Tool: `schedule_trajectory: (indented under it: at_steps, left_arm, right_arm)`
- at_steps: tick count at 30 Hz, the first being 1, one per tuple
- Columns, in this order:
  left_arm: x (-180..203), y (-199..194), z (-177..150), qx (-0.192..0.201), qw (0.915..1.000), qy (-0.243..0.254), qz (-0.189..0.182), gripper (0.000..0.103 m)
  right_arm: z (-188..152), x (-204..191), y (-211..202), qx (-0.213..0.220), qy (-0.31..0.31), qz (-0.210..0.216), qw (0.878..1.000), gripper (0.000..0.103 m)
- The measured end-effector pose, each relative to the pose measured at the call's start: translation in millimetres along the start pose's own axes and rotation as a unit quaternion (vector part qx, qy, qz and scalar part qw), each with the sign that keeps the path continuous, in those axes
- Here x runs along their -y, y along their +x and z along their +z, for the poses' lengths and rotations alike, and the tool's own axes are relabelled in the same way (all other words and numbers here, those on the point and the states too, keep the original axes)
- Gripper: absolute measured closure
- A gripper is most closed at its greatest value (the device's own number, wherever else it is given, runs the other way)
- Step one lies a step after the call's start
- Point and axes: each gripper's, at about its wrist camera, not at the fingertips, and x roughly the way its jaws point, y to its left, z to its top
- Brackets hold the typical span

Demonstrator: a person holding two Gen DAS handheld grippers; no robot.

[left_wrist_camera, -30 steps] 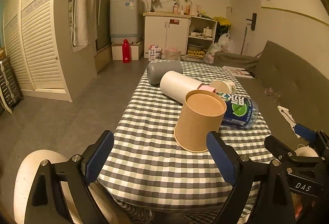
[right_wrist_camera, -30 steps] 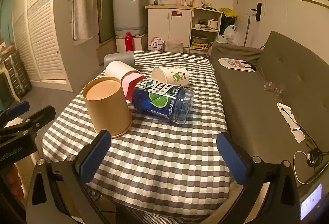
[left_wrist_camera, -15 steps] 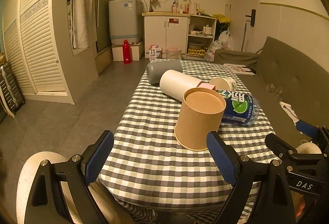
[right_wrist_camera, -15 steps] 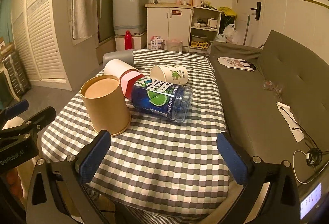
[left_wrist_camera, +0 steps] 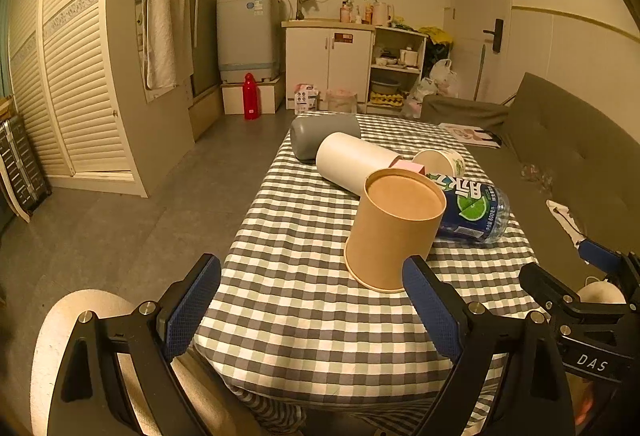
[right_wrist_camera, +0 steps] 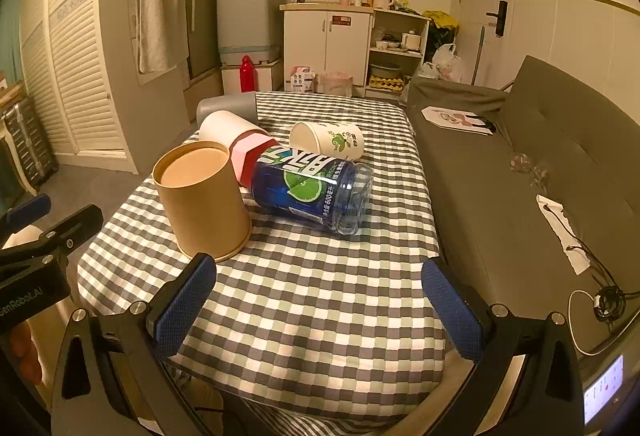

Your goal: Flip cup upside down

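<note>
A tan paper cup (left_wrist_camera: 390, 228) stands upside down on the checked tablecloth, wide rim on the cloth and closed base up; it also shows in the right wrist view (right_wrist_camera: 202, 198). My left gripper (left_wrist_camera: 312, 300) is open and empty, held near the table's front edge, its right finger just in front of the cup. My right gripper (right_wrist_camera: 320, 304) is open and empty, to the right of the cup and short of it.
A blue plastic bottle (right_wrist_camera: 316, 192) lies on its side behind the cup. A white tumbler with pink lid (right_wrist_camera: 236, 140), a grey tumbler (left_wrist_camera: 320, 136) and a printed paper cup (right_wrist_camera: 328, 140) lie further back. A sofa (right_wrist_camera: 520, 176) runs along the table's right side.
Both grippers have drifted slightly; the cup and the other objects have not moved. Both grippers stay open.
</note>
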Motion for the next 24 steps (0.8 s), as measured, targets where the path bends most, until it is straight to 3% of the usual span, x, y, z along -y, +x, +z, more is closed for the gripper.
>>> schedule_trajectory:
  at_steps: [24]
  left_arm:
    - [-0.2, 0.2, -1.0, -0.001, 1.0000, -0.001, 0.000, 0.008]
  right_arm:
    - [-1.4, 0.1, 2.3, -0.006, 0.001, -0.001, 1.000, 0.000]
